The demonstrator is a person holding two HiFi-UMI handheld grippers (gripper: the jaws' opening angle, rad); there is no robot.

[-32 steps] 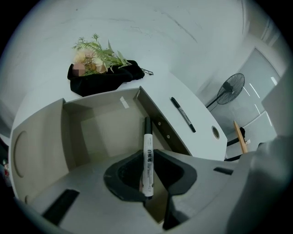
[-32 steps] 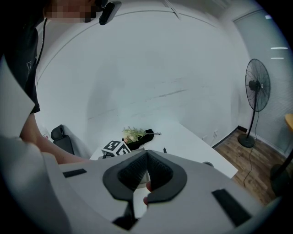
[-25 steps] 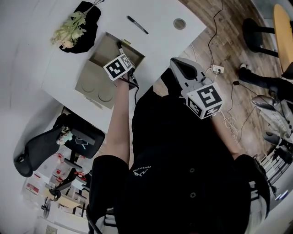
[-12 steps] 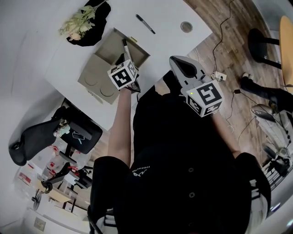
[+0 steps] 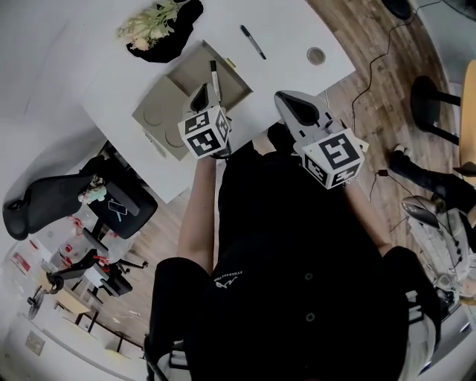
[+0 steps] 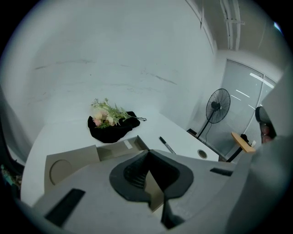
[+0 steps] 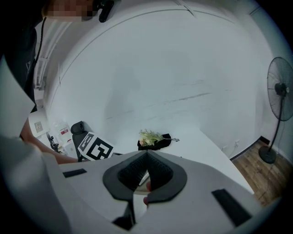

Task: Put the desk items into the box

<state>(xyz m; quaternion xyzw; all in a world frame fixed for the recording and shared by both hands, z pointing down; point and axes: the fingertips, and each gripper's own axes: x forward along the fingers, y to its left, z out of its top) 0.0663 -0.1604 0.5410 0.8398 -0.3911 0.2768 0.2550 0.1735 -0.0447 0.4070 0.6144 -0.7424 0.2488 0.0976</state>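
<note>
An open cardboard box (image 5: 165, 119) sits on the white desk (image 5: 282, 30), its lid flap folded toward me. A white marker with a black cap (image 5: 214, 77) leans inside it. A black pen (image 5: 252, 42) lies on the desk beyond the box, also visible in the left gripper view as the pen (image 6: 166, 145). My left gripper (image 5: 202, 91) hangs over the box's near side, jaws shut and empty; the box (image 6: 73, 162) shows past its tips (image 6: 147, 153). My right gripper (image 5: 290, 100) is shut and empty at the desk's front edge.
Artificial flowers on a black cloth (image 5: 149, 22) lie at the far left of the desk, and a round cable grommet (image 5: 316, 55) sits at the right. An office chair (image 5: 67, 205) stands left of the desk. A floor fan (image 6: 217, 106) stands beyond it.
My left gripper has drawn back from over the box toward the desk's near edge. The right gripper has hardly moved. The marker stays in the box.
</note>
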